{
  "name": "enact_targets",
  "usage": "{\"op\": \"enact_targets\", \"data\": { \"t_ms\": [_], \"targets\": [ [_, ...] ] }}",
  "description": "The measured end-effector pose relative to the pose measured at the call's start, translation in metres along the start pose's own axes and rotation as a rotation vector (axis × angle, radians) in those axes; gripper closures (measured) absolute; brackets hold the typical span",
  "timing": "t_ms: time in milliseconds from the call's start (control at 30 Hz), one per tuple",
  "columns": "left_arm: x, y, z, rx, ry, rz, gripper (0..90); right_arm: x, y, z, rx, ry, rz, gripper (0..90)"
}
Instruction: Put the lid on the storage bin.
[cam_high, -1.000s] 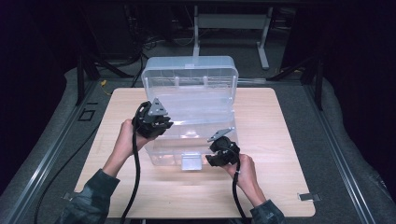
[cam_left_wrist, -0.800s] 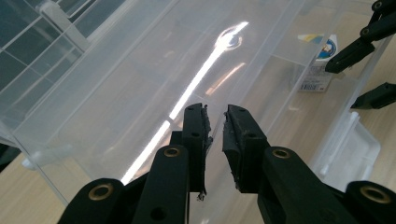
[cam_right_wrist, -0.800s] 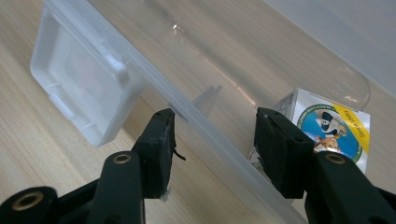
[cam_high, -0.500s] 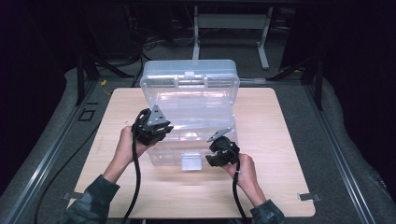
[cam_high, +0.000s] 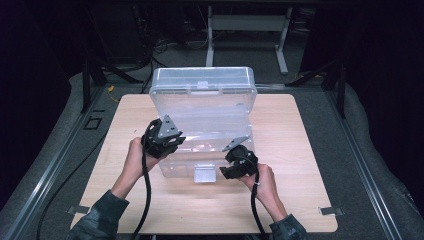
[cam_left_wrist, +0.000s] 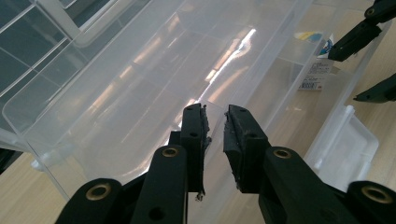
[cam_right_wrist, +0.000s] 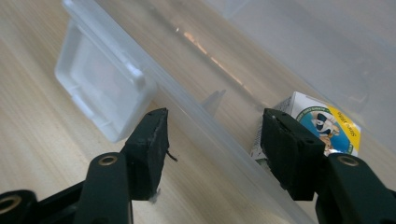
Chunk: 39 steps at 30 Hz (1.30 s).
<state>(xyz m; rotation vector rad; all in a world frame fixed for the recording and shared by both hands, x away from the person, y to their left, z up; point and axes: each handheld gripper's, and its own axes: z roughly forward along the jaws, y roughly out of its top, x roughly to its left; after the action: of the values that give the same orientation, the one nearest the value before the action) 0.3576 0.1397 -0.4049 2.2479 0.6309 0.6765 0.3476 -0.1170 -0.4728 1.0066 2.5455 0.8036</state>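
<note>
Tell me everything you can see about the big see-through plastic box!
The big clear plastic box sits in the middle of the light wooden table. Its hinged lid stands open at the far side, and a square clear latch flap hangs on the near wall. A white paper label with a blue and yellow picture shows through the wall. The left tool is shut on the box's rim at its left; the right tool straddles the near wall, jaws just opening.
</note>
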Motion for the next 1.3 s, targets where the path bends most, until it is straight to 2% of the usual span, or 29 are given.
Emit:
{"op": "enact_targets", "data": {
  "t_ms": [300, 533, 733, 867, 933, 1000, 1133, 1300],
  "targets": [
    [-0.001, -0.001, 0.0, -0.001, 0.0, -0.002, 76.8, -0.001, 0.005, -0.031, -0.055, 0.046, -0.001, 35.0],
    [-0.001, -0.001, 0.0, 0.007, -0.003, -0.002, 76.5, -0.002, 0.012, -0.057, -0.13, 0.032, 0.009, 30.5],
    [-0.002, -0.001, -0.001, 0.016, -0.006, -0.003, 76.1, -0.014, 0.026, -0.076, -0.215, 0.031, 0.03, 27.4],
    [-0.003, -0.002, -0.001, 0.012, -0.006, -0.007, 75.9, -0.024, 0.043, -0.079, -0.228, 0.018, 0.034, 27.9],
    [-0.004, -0.003, -0.001, 0.011, -0.004, -0.006, 75.8, -0.029, 0.051, -0.079, -0.231, 0.009, 0.042, 31.1],
    [-0.004, -0.003, -0.001, 0.007, 0.001, -0.001, 74.9, -0.035, 0.059, -0.079, -0.265, -0.001, 0.053, 42.1],
    [-0.005, -0.005, -0.001, 0.006, -0.001, -0.001, 74.6, -0.042, 0.073, -0.077, -0.313, -0.033, 0.073, 57.2],
    [-0.007, -0.006, -0.002, 0.008, 0.008, 0.012, 73.5, -0.049, 0.083, -0.071, -0.299, -0.052, 0.109, 74.4]
  ]
}}
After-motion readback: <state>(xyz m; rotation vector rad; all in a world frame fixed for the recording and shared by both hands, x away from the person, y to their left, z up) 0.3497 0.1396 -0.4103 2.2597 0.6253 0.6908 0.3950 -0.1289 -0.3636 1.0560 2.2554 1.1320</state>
